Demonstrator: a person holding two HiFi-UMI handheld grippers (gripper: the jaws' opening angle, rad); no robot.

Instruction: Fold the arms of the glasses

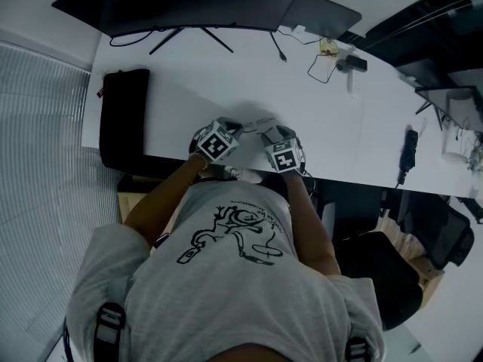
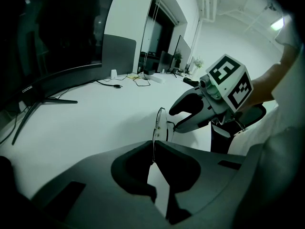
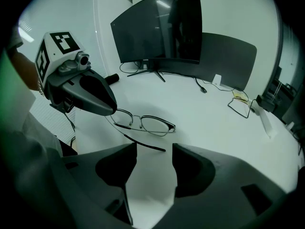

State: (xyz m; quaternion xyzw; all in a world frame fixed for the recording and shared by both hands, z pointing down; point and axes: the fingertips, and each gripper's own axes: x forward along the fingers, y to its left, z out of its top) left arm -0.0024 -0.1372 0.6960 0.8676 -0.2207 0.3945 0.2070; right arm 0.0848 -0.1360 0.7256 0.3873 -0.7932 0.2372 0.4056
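White table (image 1: 189, 81) fills the upper half of the head view, with a dark monitor (image 1: 196, 2) standing along its far edge at the top of the frame. A flat black bag (image 1: 124, 115) lies at the table's left end.

Right of it, near the table's front edge at mid-frame, the left gripper (image 2: 153, 146) points toward the centre. Its fingers (image 2: 128, 161) are closed together on the thin metal frame of the glasses (image 3: 155, 125), pinching them at one end. In the right gripper view the glasses sit in the middle of the frame above the white table, lenses facing the far side. One dark-tipped arm (image 3: 143, 143) is swung out and slants down toward the lower centre.

The right gripper (image 3: 155, 146) sits just right of the glasses in the head view, facing the left one. Its fingers (image 3: 195, 171) stand moderately apart and hold nothing, and the tip of that arm lies just ahead of the gap between them.

Farther right on the table, a thin looped cable (image 1: 321, 66) lies near the far edge. The person's grey printed shirt (image 1: 234, 277) fills the bottom of the head view.
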